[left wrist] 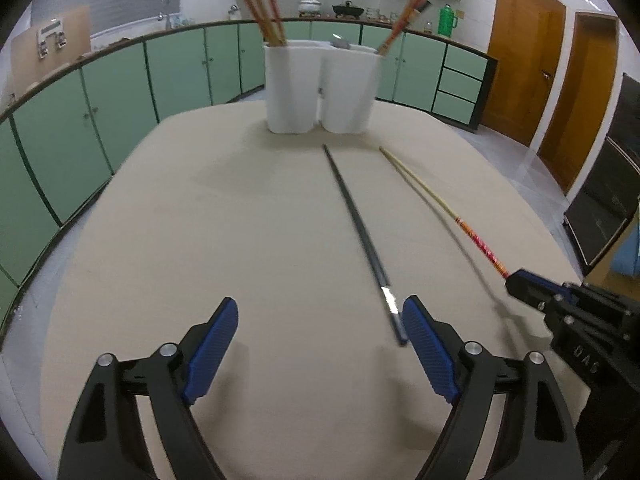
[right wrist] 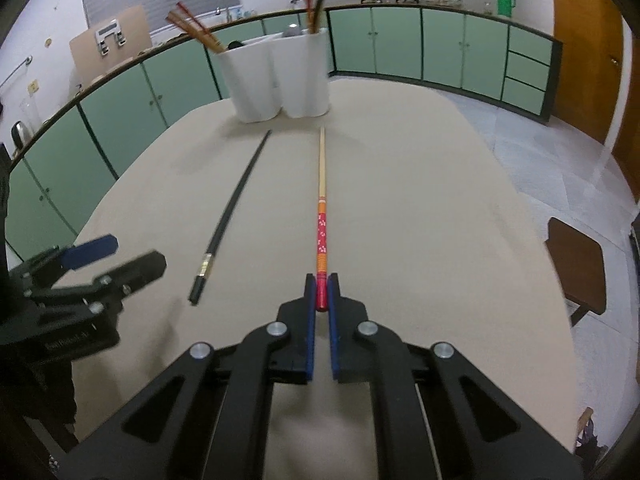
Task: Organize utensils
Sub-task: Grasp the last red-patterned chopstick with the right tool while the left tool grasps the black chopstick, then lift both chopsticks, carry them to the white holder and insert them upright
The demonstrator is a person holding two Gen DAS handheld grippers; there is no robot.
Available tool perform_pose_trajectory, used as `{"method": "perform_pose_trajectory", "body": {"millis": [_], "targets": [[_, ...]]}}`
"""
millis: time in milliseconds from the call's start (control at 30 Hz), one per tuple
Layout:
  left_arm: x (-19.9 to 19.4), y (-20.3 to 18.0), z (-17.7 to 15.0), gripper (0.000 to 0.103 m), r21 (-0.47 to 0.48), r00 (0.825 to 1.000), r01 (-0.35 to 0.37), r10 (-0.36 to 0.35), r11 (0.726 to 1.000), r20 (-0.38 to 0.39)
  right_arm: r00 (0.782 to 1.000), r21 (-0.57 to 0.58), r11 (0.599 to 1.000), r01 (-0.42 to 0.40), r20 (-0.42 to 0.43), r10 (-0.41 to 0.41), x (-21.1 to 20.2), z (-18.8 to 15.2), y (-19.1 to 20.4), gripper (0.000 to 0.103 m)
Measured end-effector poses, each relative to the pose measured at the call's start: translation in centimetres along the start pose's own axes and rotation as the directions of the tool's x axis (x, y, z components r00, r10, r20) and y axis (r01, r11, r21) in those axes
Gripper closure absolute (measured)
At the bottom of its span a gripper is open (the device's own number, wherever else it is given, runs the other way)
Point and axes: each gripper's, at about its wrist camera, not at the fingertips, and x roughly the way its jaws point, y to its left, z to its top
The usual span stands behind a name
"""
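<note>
My right tool [right wrist: 321, 292] is pinched narrow on the red butt end of the patterned chopstick [right wrist: 322, 216], which runs straight out from the pads toward the far edge of the bench [right wrist: 420, 208], its pale tip stopping near the white holder [right wrist: 280, 80]. From these views I cannot tell whether the tip rests on the bench or is just clear of it.

This stick is light, thin and stiff, and held by its very end it is a long lever. Any twist of my wrist will swing the far tip widely, so I judge it wants a slow, level carry. The lacquered red part looks smooth and could roll or slip between the ribbed pads; a firm squeeze should do no harm to it.

My left tool [left wrist: 320, 352] is spread wide and holds nothing. The black chopstick [left wrist: 360, 232] lies flat on the bench, its thick end with the silver band just beside the right-hand pad [left wrist: 430, 354], apart from it as far as I can see. It looks slick and slender, so I would take it across the thicker banded end, where there is most to bite on.

The holder stands at the far edge, with other chopsticks already upright in its compartments.
</note>
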Motion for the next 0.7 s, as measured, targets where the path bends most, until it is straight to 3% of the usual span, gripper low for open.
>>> {"method": "perform_pose_trajectory", "body": {"millis": [167, 333, 500, 633, 700], "targets": [[1.4, -1.7, -0.5, 0.033, -0.001, 0.999, 0.007, -0.007, 1.0, -0.041, 1.0, 0.024, 1.0, 0.019, 0.004, -0.019, -0.3, -0.1, -1.3, 0.098], [2.4, -2.6, -0.8, 0.042, 0.011, 0.998, -0.028, 0.028, 1.0, -0.055, 1.0, 0.019, 1.0, 0.023, 0.012, -0.024, -0.4, -0.3, -1.8, 0.098], [2.3, -3.4, -0.8, 0.061, 0.02, 0.998, -0.048, 0.049, 0.999, -0.045, 1.0, 0.032, 0.999, 0.012, 0.011, -0.012, -0.3, -0.4, -1.9, 0.098], [2.3, -4.0, -0.8, 0.092, 0.044, 0.998, -0.054, 0.056, 0.998, -0.039, 1.0, 0.039, 0.999, 0.008, 0.011, -0.008, -0.3, -0.4, -2.0, 0.098], [2.2, -4.2, -0.9, 0.095, 0.045, 0.997, -0.061, 0.063, 0.997, -0.036, 1.0, 0.04, 0.999, 0.01, 0.012, -0.011, -0.4, -0.4, -2.1, 0.098]]}}
